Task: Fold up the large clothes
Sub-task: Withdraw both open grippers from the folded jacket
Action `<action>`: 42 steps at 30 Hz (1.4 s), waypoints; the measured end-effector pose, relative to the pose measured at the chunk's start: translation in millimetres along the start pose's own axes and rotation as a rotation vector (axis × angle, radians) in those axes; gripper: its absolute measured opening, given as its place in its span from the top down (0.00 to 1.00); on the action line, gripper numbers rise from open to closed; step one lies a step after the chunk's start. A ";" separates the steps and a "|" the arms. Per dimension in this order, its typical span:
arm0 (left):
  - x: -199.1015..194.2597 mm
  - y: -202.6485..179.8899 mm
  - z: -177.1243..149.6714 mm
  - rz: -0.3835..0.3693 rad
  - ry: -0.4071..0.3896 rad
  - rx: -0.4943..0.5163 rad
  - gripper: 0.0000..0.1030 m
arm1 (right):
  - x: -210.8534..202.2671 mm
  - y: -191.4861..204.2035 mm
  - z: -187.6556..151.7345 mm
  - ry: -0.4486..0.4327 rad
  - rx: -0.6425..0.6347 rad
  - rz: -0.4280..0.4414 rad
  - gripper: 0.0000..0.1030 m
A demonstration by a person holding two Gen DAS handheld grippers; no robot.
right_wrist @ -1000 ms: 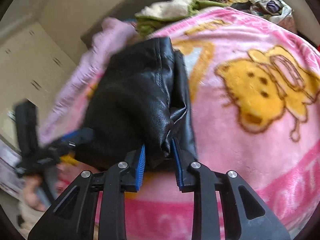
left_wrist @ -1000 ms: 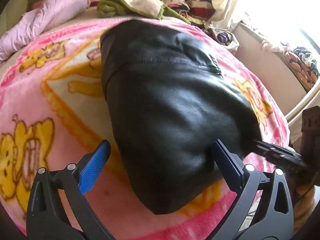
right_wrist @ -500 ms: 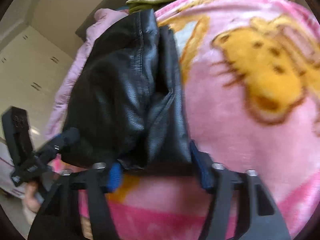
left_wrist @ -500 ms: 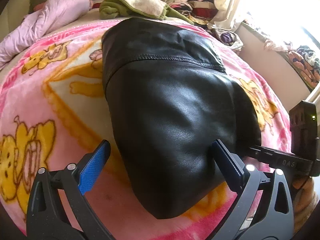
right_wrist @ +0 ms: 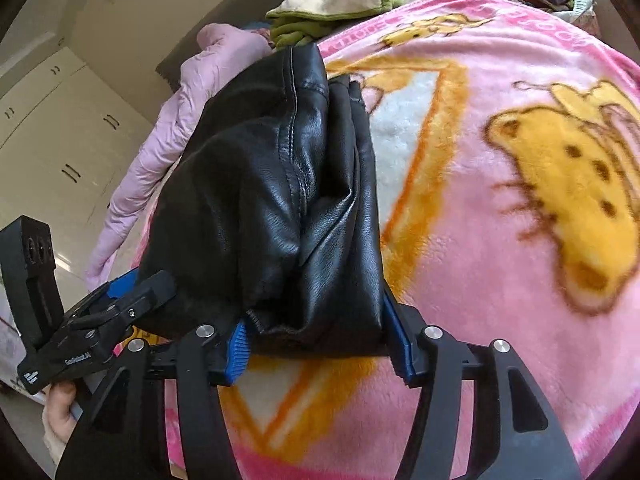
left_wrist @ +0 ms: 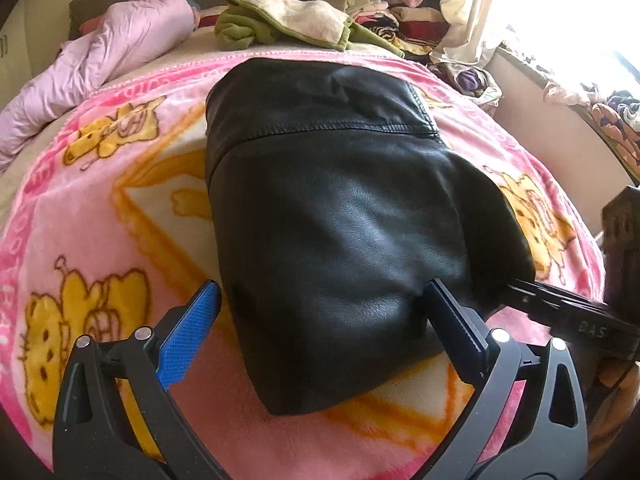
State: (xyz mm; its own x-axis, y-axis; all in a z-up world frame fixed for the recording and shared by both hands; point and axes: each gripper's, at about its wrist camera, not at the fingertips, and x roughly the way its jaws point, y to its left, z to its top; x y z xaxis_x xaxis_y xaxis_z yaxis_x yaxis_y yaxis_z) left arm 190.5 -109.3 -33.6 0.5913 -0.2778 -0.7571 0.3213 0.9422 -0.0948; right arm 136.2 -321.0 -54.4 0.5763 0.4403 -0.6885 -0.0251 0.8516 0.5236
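Observation:
A folded black leather jacket (left_wrist: 340, 220) (right_wrist: 272, 200) lies on a pink cartoon blanket (left_wrist: 100, 208) (right_wrist: 500, 240) on the bed. My left gripper (left_wrist: 322, 292) stands open, its fingers wide astride the jacket's near end without pressing it. From the side it appears as the left gripper (right_wrist: 120, 304), with a hand (right_wrist: 60, 408) behind it. My right gripper (right_wrist: 316, 328) is at the jacket's other edge. Its jaws are opening, and the bunched fold sits loosely between the blue pads. In the left wrist view the right gripper (left_wrist: 560, 312) reaches in from the right.
A lilac puffy coat (left_wrist: 120, 40) (right_wrist: 168, 128) lies along the bed's far left. A green and cream garment (left_wrist: 288, 20) (right_wrist: 340, 4) and a pile of clothes (left_wrist: 384, 12) sit at the back. A cluttered sill (left_wrist: 560, 92) runs on the right, wardrobe doors (right_wrist: 60, 120) beyond the bed.
The right gripper's jaws have spread from a tight pinch on the jacket's fold to wide apart, and the fold has slackened between them. The left gripper stays put.

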 end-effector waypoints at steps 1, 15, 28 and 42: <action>-2.5 -0.5 -0.3 0.001 -0.004 0.001 0.08 | -5.2 4.4 -0.5 -0.020 -0.020 -0.014 0.41; -70.3 -5.8 -5.5 -0.012 -0.129 -0.014 0.08 | -104.3 65.6 -39.5 -0.366 -0.274 -0.214 0.04; -107.4 2.8 -51.4 0.012 -0.208 0.008 0.08 | -136.5 85.9 -94.4 -0.486 -0.381 -0.263 0.04; -100.2 15.9 -106.9 0.059 -0.183 -0.008 0.08 | -103.8 77.7 -133.8 -0.347 -0.345 -0.238 0.04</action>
State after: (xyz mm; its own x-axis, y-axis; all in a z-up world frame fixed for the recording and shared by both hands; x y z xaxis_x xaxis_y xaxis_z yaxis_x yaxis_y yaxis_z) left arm 57.4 -46.5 -28.4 0.7341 -0.2507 -0.6311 0.2768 0.9591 -0.0591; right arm -34.8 -262.4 -9.3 0.8332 0.1542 -0.5310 -0.0945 0.9859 0.1381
